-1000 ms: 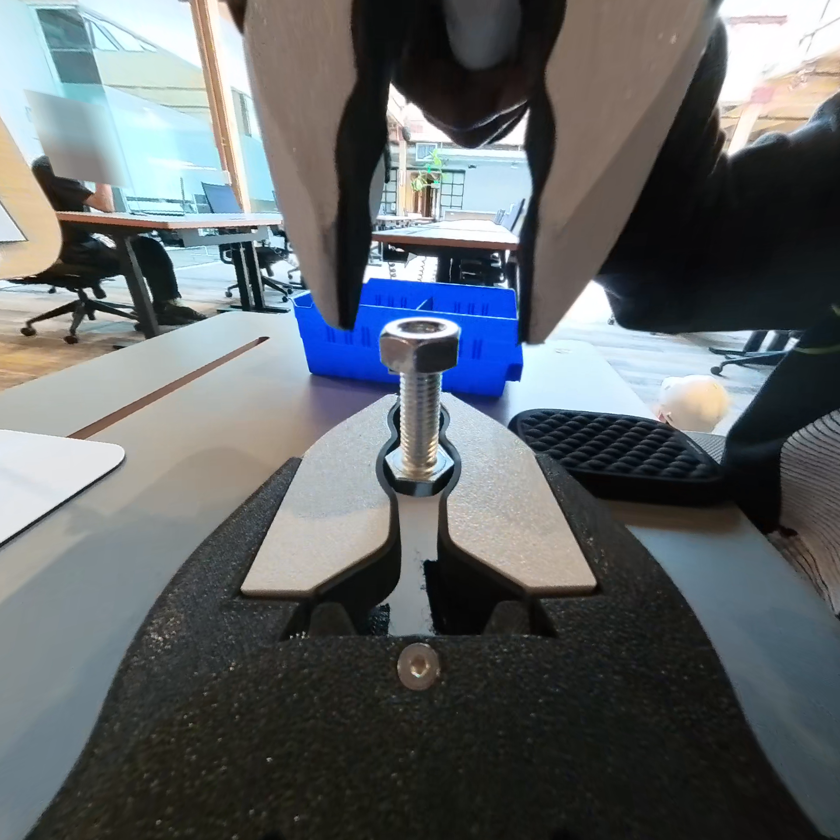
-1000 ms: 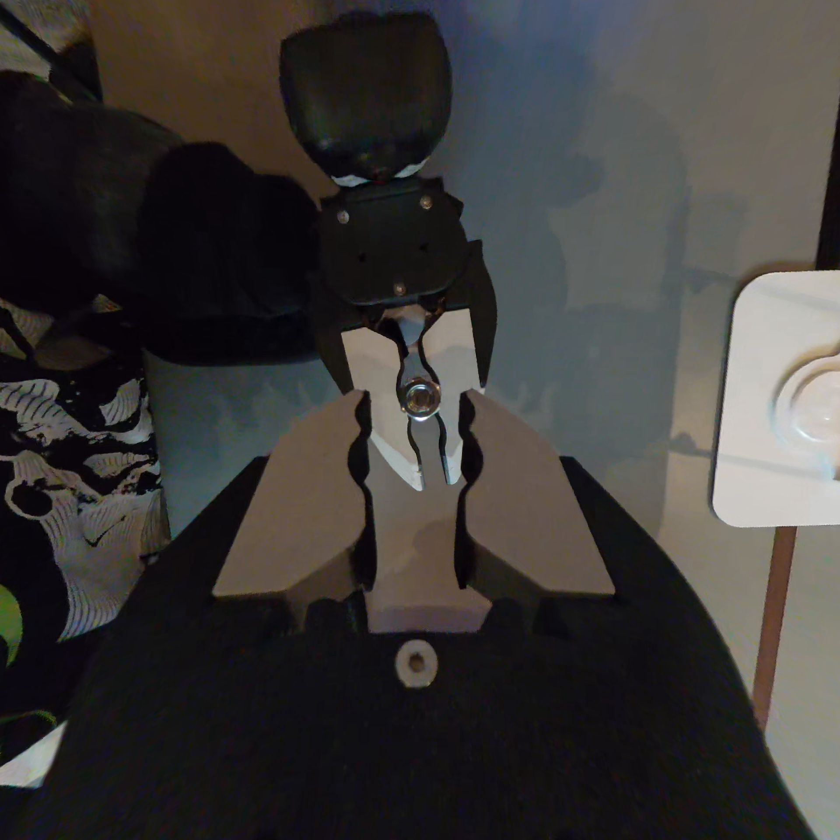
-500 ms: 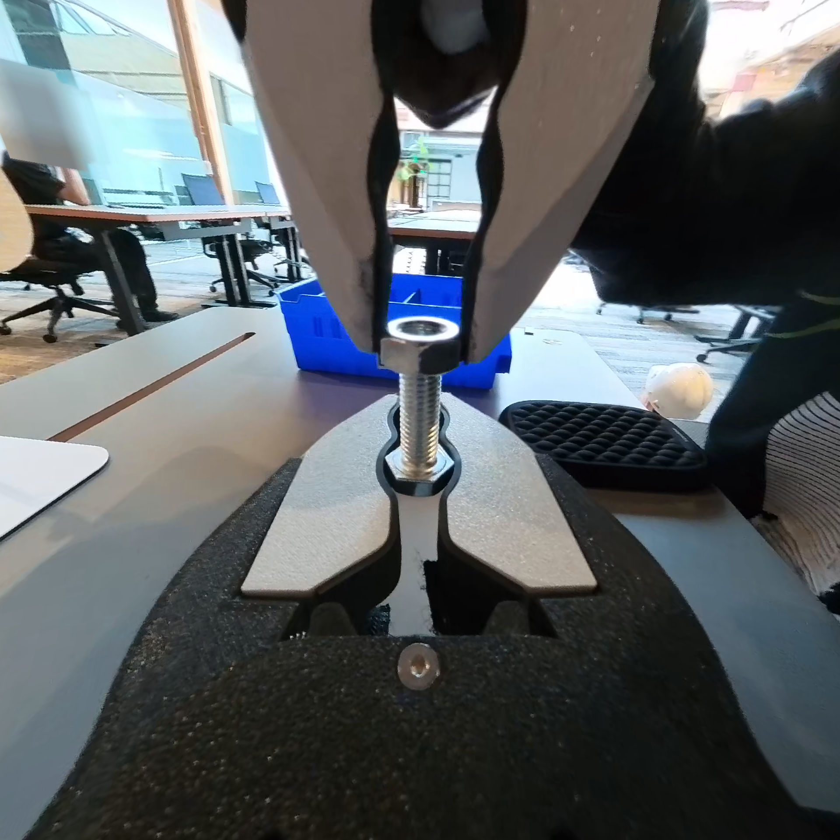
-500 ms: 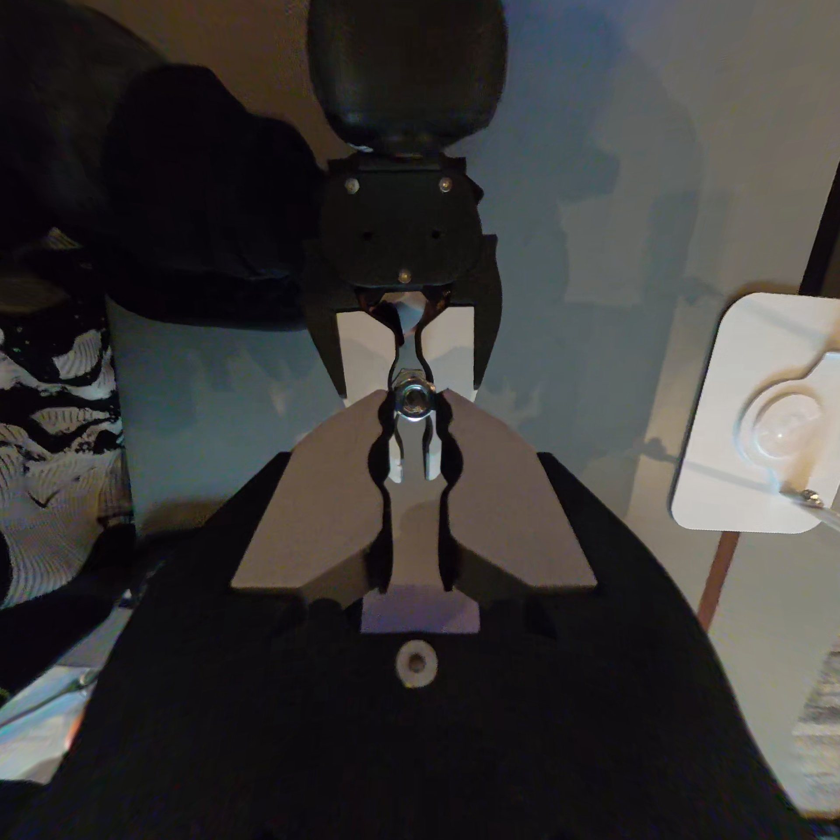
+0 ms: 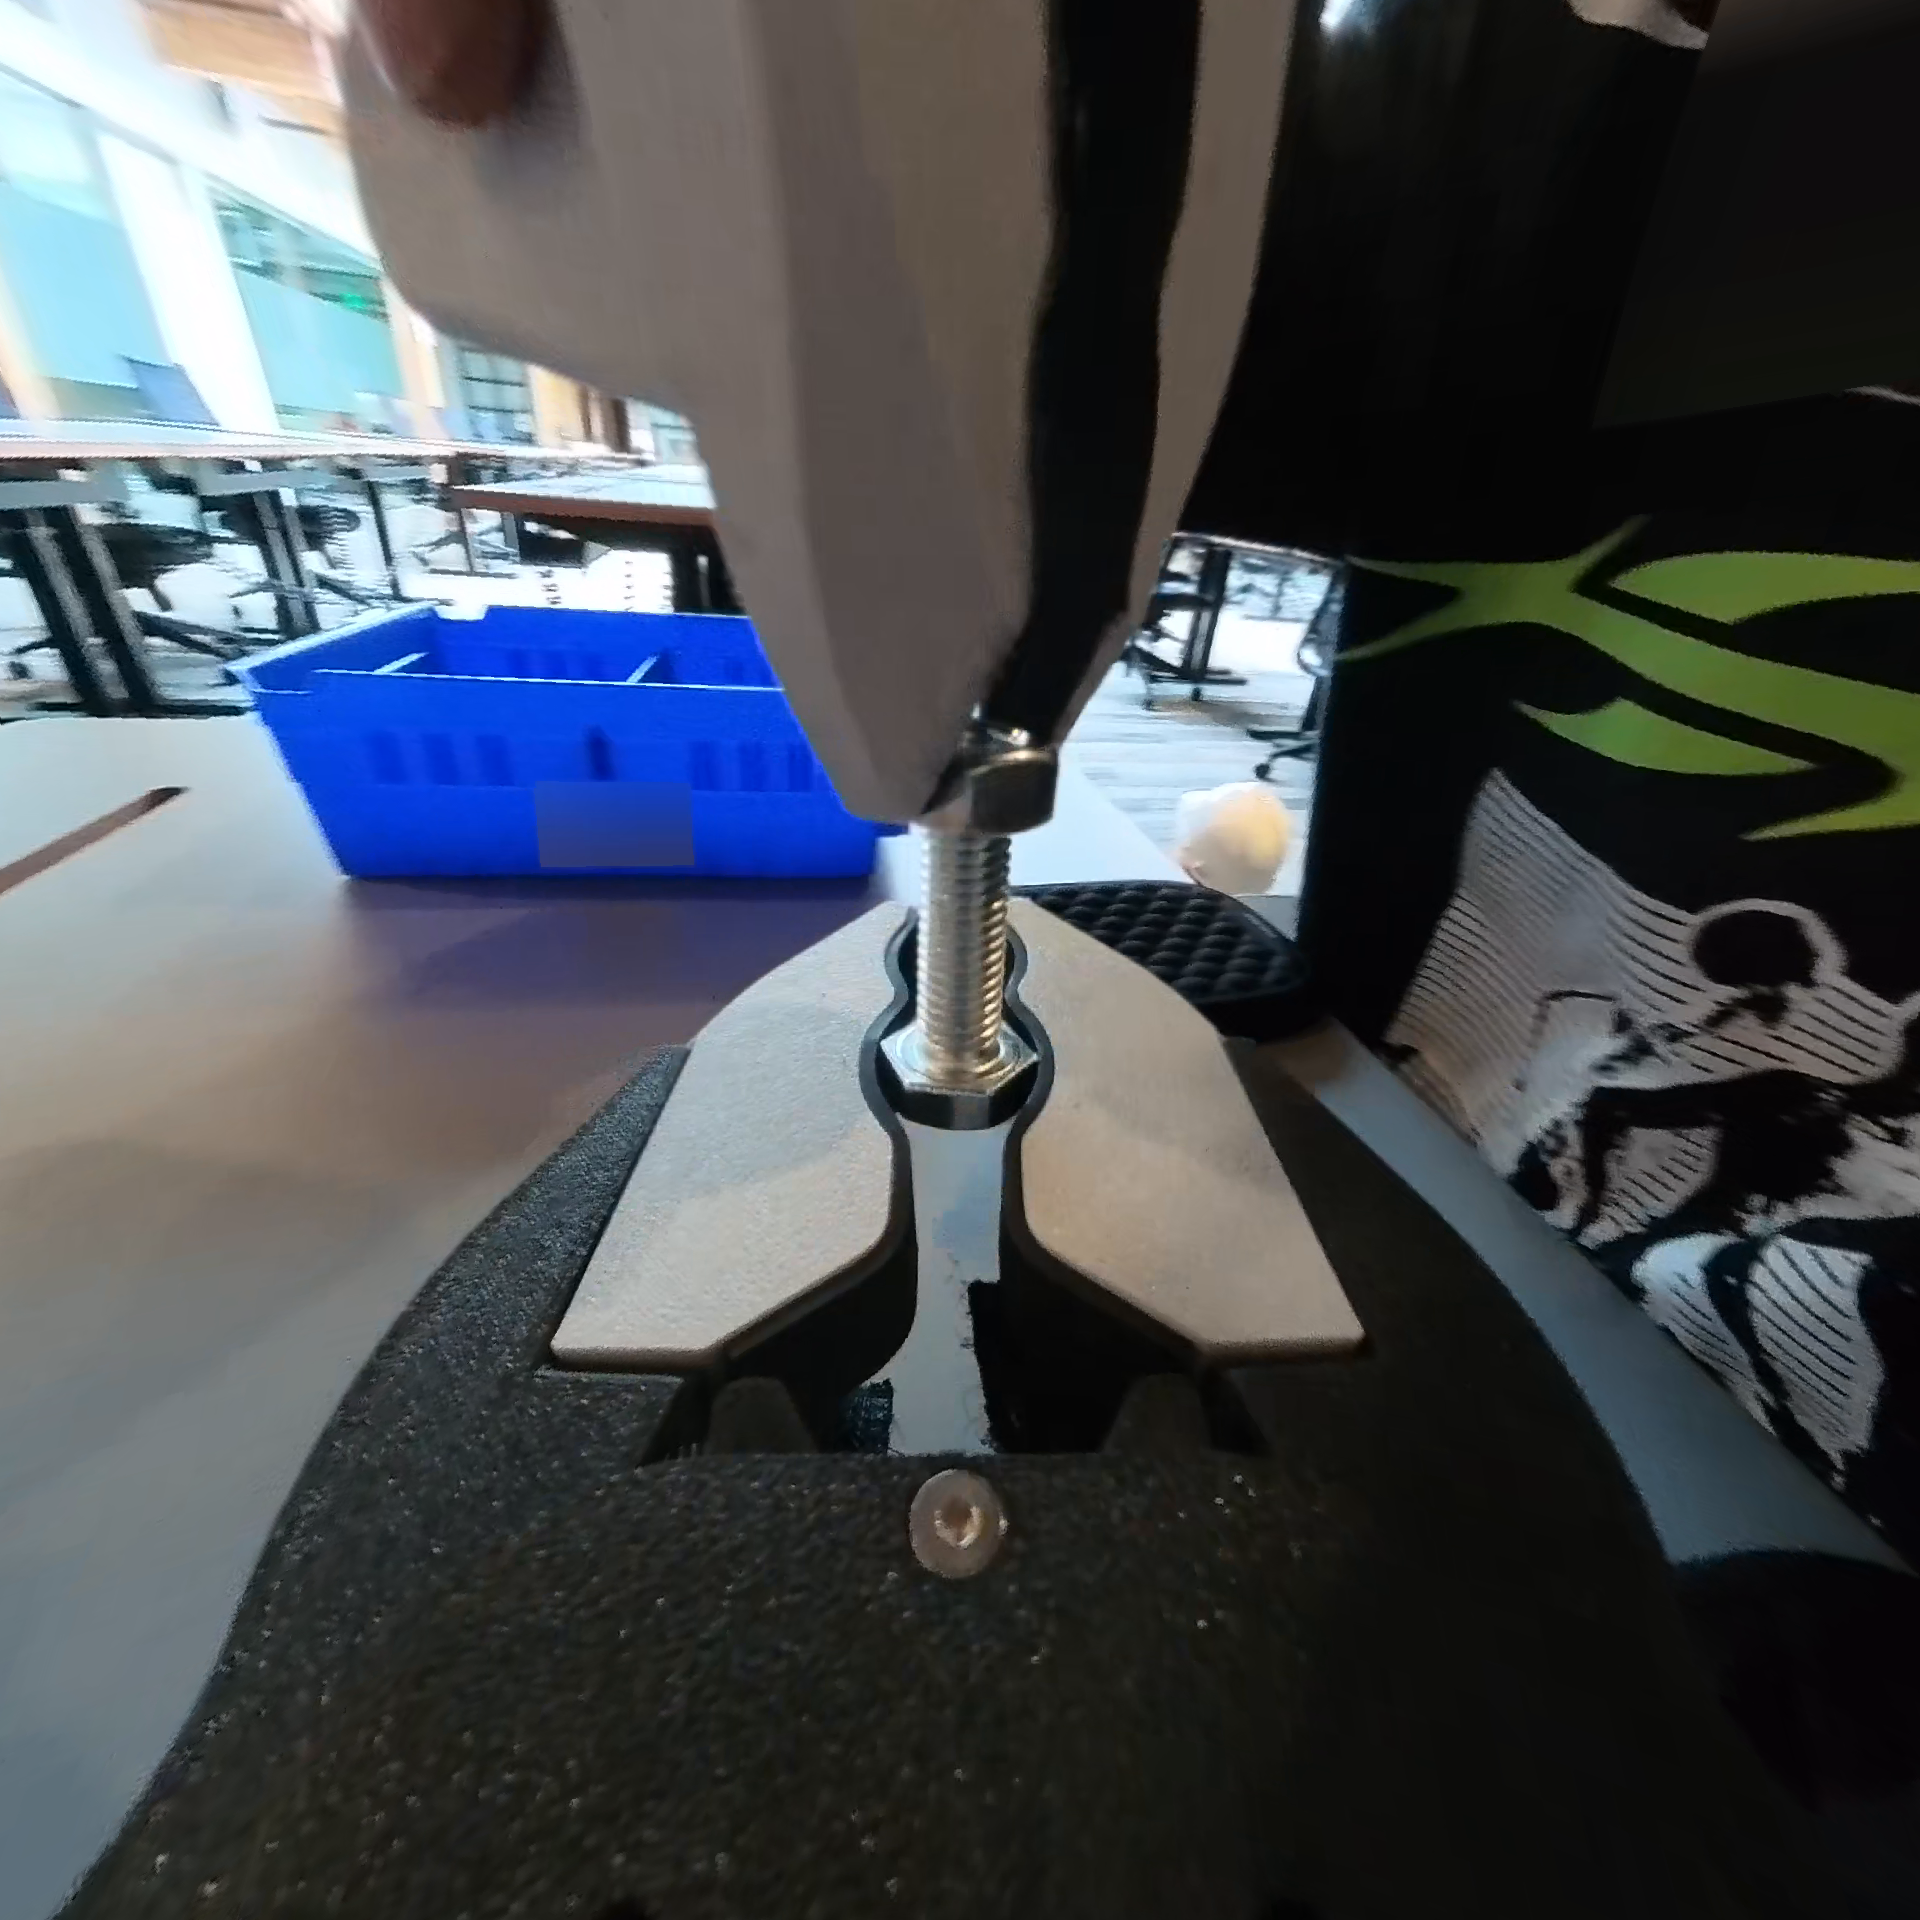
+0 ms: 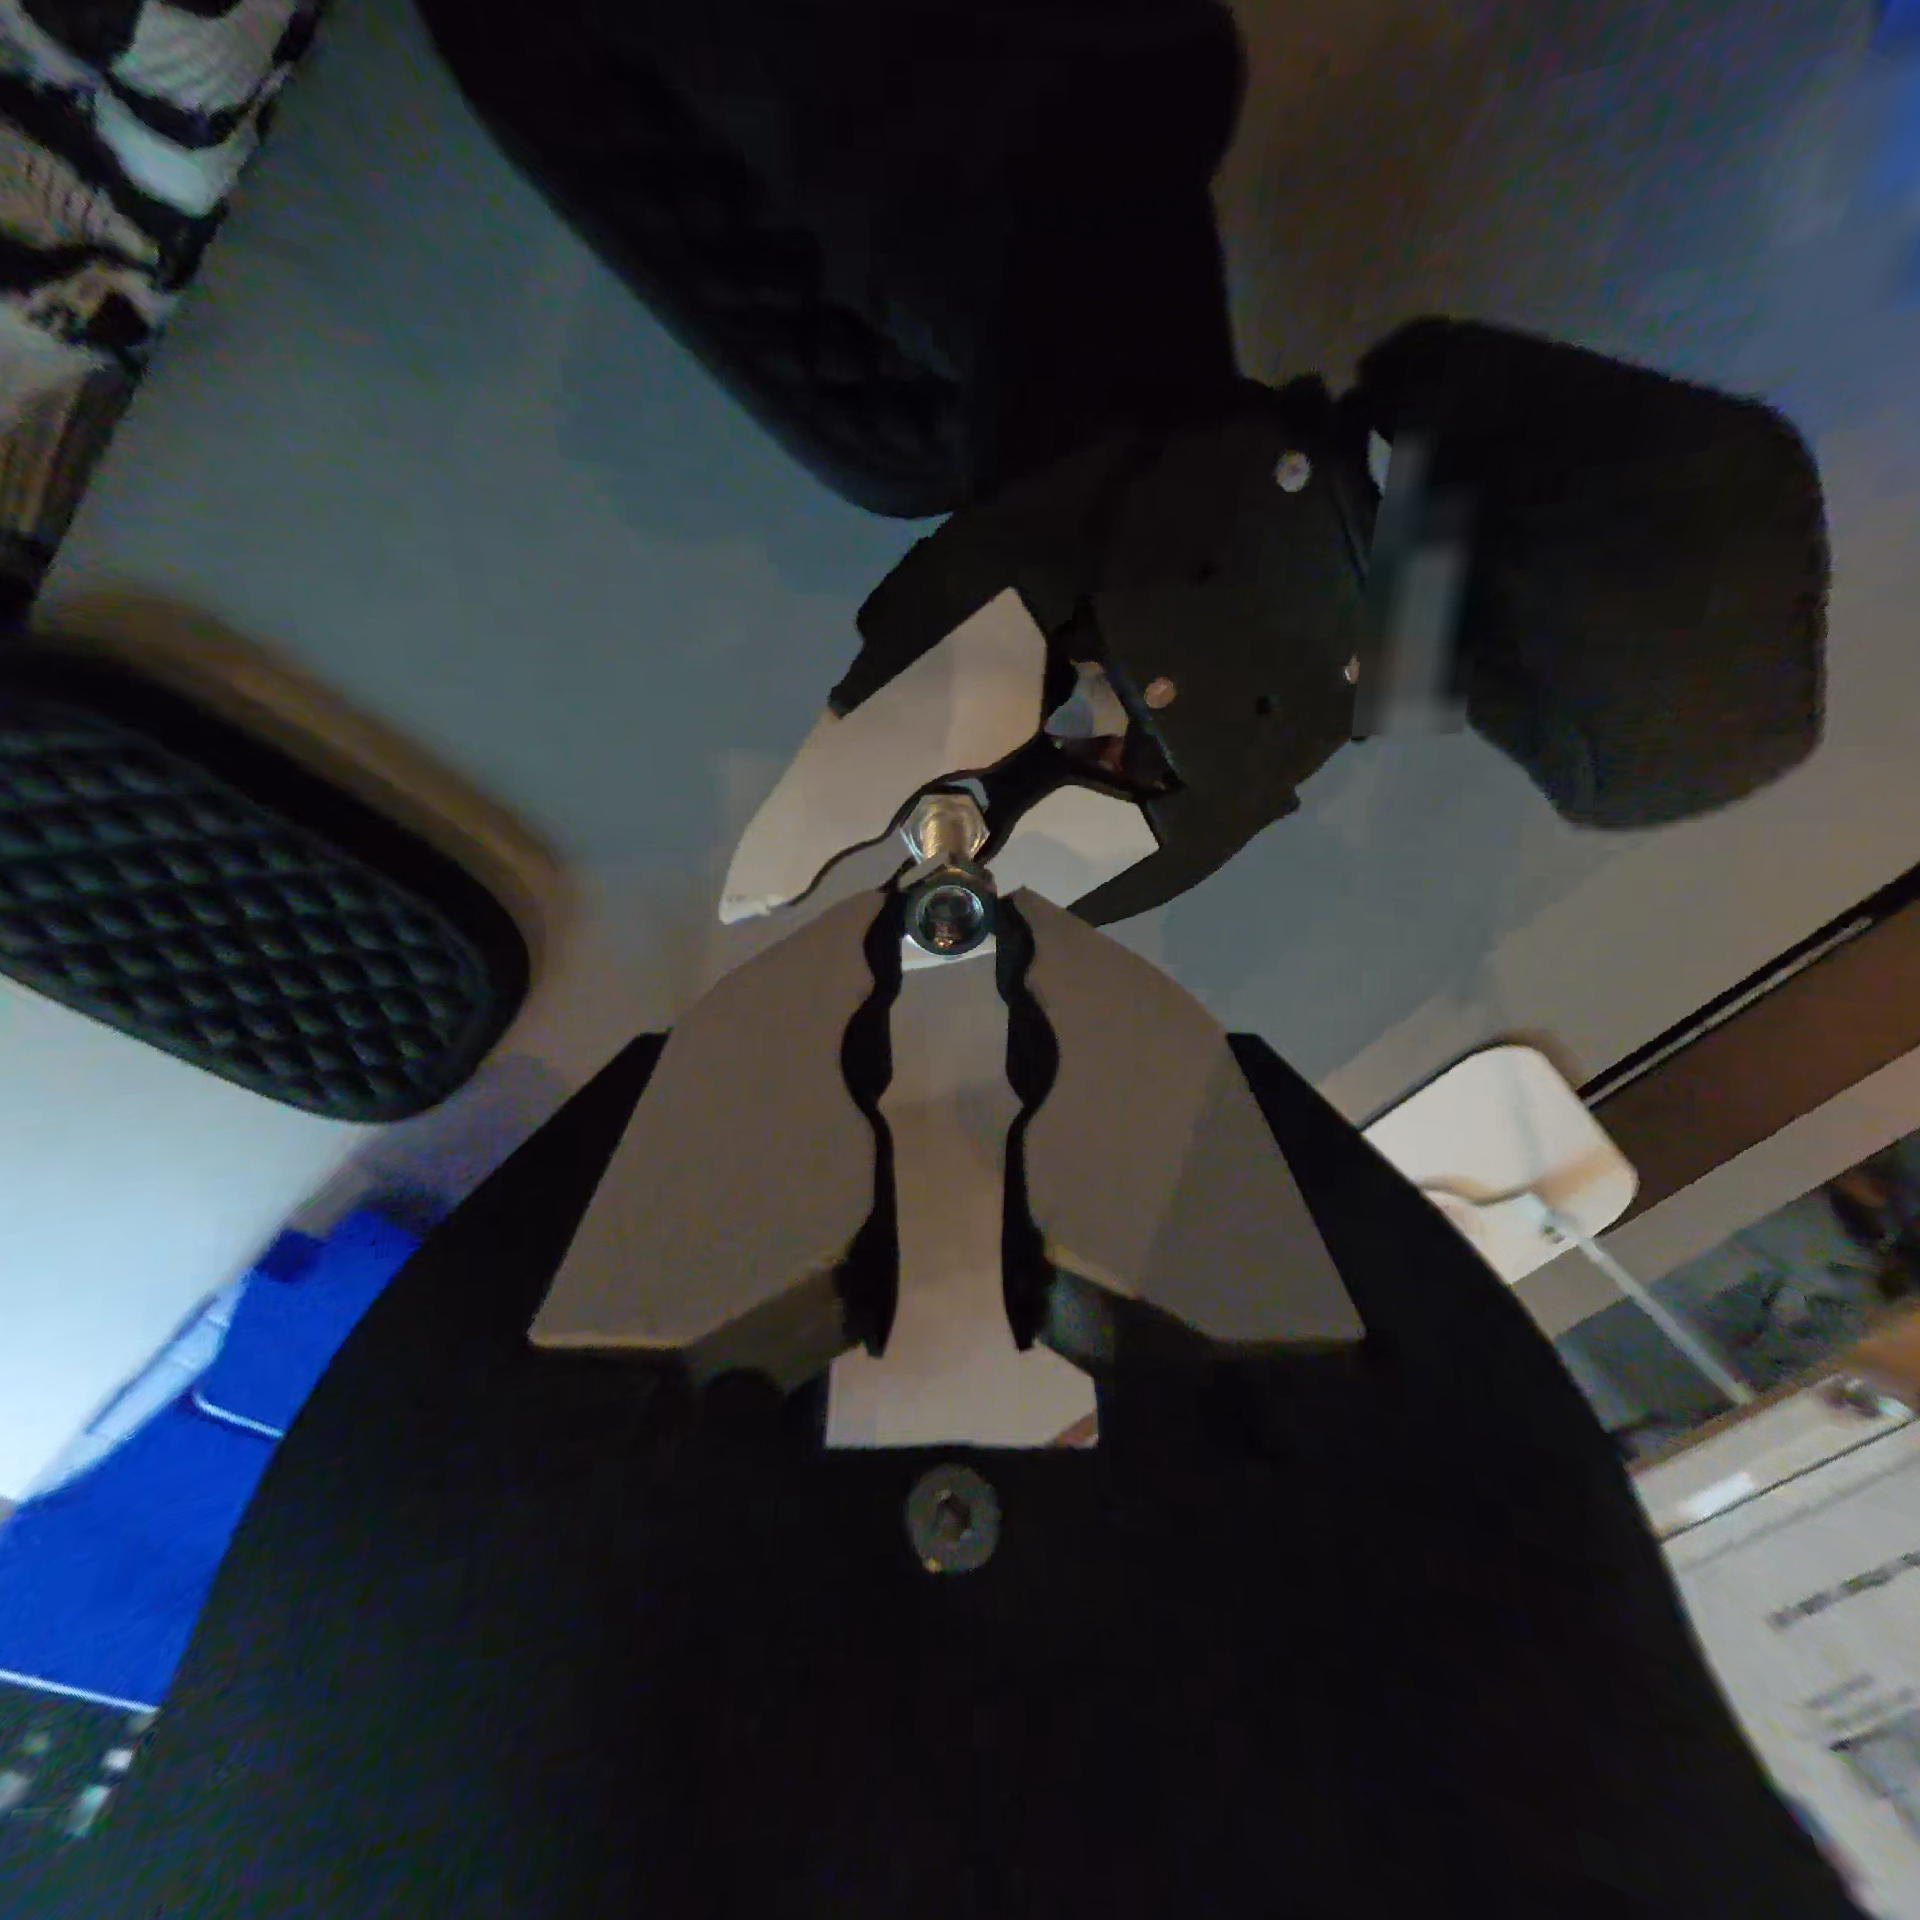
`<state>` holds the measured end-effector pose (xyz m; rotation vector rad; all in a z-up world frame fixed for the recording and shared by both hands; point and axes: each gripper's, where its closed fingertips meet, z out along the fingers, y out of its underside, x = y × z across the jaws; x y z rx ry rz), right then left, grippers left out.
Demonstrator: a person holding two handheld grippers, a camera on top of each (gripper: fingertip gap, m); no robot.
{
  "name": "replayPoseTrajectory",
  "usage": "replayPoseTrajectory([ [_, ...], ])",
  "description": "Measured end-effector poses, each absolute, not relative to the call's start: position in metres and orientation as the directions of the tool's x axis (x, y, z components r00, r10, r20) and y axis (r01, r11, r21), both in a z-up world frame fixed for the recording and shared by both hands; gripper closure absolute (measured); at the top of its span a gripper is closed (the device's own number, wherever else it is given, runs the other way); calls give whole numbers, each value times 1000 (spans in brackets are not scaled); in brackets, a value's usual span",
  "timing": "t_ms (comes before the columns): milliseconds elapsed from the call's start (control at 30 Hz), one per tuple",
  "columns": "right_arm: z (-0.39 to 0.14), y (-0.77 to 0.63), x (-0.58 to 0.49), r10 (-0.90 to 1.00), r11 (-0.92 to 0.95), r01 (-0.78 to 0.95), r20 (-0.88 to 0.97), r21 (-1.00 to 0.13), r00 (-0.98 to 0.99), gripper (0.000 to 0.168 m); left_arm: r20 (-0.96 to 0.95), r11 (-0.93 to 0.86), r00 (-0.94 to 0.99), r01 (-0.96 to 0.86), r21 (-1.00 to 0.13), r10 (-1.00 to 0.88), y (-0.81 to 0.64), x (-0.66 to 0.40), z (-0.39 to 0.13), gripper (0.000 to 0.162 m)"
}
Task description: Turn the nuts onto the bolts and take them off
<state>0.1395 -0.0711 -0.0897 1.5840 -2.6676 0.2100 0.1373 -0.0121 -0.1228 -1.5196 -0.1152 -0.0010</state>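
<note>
The left gripper (image 5: 956, 1039) is clamping the bolt's (image 5: 964, 935) lower hex upright while the right gripper (image 6: 940, 914), closed on the nut (image 5: 1003, 784) atop it, is twisting; keeping the grippers coaxial should prevent cross-threading.

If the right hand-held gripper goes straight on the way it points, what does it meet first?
Likely the left hand-held gripper, clamped on the bolt head directly beyond the nut that the right hand-held gripper grips. Depth is unclear.
</note>
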Motion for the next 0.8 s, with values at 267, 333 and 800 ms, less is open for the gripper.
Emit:
replayPoseTrajectory([
  [267,-79,-70,149,-967,231,-969,94,-84,-239,152,94,13,995,94,-995,-25,-5,150,-131,150],
  [333,-72,-71,145,-962,246,-966,104,-84,-254,152,94,18,995,94,-995,-18,-6,149,-130,150],
  [800,-35,39,44,-489,833,-524,207,-178,-847,152,47,32,996,45,-999,77,-8,138,-126,150],
])
